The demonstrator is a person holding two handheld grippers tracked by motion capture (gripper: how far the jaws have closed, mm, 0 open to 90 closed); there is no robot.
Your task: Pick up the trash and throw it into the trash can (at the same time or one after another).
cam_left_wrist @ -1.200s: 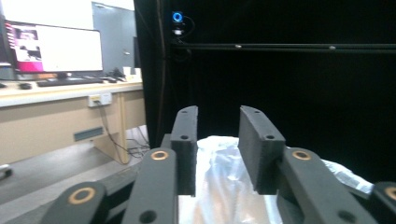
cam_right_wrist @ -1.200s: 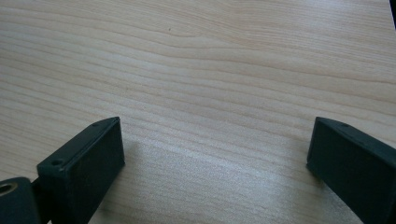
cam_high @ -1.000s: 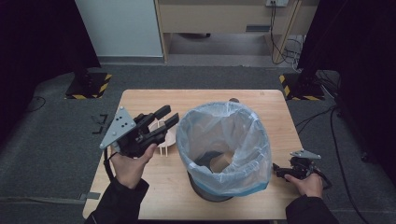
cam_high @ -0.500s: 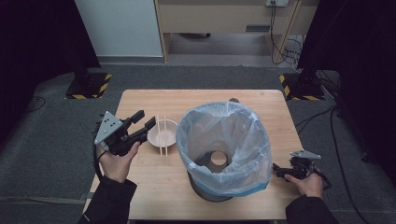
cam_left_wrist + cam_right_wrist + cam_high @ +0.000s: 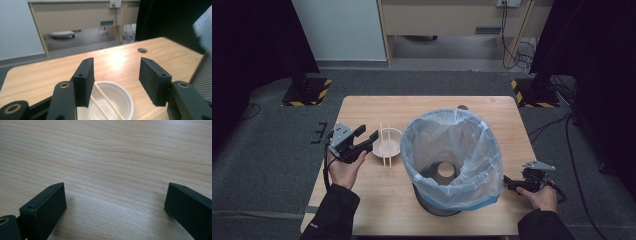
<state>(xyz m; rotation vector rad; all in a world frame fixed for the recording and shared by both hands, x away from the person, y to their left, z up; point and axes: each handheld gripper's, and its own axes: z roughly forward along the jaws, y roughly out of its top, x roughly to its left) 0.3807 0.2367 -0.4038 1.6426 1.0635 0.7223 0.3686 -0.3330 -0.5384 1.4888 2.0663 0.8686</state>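
Observation:
A white bowl (image 5: pixel 387 144) with two chopsticks (image 5: pixel 384 145) laid across its rim sits on the wooden table (image 5: pixel 492 112), left of a bin lined with a clear plastic bag (image 5: pixel 452 155). My left gripper (image 5: pixel 366 140) is open just left of the bowl, pointing at it. In the left gripper view the bowl (image 5: pixel 115 100) and chopsticks (image 5: pixel 107 100) lie below and between the spread jaws of my left gripper (image 5: pixel 116 77). My right gripper (image 5: pixel 508 182) rests low on the table at the bin's right side, open, with bare wood between the jaws of my right gripper (image 5: pixel 115 205).
The bin stands mid-table with a small round object (image 5: pixel 445 170) at its bottom. A hole (image 5: pixel 462 107) marks the table's far edge. Black and yellow floor bases (image 5: pixel 307 92) flank the table, and cables (image 5: pixel 557 125) run at the right.
My left gripper has dropped and moved left, away from the bin's rim, to the bowl's left side. The right gripper has stayed put.

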